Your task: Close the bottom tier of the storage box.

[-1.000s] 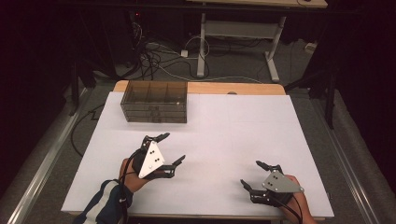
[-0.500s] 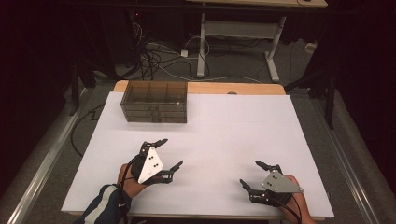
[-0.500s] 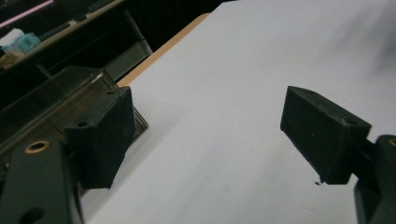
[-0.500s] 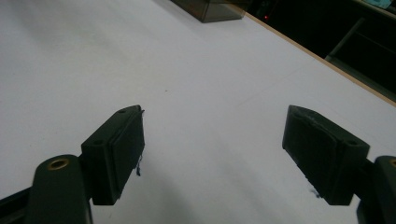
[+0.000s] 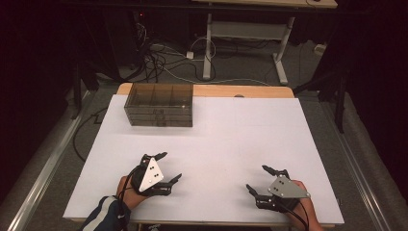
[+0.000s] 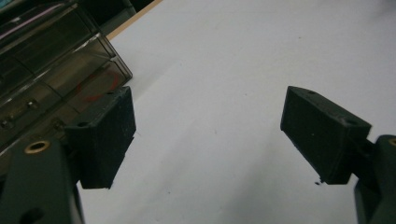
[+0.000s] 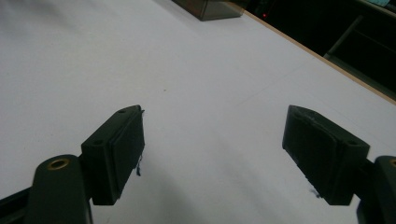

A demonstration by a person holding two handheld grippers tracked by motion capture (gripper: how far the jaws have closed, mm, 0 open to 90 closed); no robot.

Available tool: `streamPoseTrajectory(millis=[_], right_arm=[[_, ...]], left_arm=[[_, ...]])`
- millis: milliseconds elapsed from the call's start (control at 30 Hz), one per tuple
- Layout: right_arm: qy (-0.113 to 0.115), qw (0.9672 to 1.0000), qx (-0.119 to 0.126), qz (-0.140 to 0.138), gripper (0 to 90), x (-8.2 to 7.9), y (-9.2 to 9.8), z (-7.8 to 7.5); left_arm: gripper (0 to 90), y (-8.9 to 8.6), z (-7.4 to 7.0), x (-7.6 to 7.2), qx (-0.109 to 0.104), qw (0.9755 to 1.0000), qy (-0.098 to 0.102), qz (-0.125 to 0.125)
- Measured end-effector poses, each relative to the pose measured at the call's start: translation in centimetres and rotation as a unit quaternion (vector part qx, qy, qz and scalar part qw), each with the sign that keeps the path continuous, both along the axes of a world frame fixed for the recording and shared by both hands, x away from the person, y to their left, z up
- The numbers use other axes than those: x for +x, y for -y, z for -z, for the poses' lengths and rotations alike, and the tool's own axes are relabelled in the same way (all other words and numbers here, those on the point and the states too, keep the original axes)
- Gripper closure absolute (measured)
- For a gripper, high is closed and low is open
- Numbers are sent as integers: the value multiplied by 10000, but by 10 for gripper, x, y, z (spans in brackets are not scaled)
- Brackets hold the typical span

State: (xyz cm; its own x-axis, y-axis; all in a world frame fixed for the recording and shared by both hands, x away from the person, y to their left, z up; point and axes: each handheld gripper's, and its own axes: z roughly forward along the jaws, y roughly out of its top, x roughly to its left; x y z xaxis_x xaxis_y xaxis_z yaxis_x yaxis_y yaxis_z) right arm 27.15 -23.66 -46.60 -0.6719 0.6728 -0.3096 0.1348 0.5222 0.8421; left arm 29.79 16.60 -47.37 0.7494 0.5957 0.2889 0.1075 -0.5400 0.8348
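Over the white tabletop (image 5: 226, 139), hovering near: left hand-held gripper (image 5: 167, 167) and right hand-held gripper (image 5: 258, 179), both spread wide, gripping nothing; smoky drawer box (image 5: 159, 104) sitting far left.

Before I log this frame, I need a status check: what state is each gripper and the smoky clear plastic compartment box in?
Left gripper: open, jaws wide apart, nothing between them, over the white table.
Right gripper: open, empty, low over the table near its front edge.
Smoky clear plastic compartment box: upright at the far left of the table, untouched; whether lidded or what it holds, cannot tell.
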Motion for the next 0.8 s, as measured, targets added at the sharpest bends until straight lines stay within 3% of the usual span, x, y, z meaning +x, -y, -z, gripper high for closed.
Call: streamPoseTrajectory(millis=[500,733,800], right_arm=[[-64,10000,9,-49,214,3,1,3],[-40,10000,-7,-34,213,2,0,2],[-23,10000,-46,-50,213,1,-1,2]], left_arm=[[176,-19,13,-12,101,9993,-314,-177],[176,-17,16,-12,256,9993,-251,-132],[176,-18,14,-12,193,9994,-247,-142]])
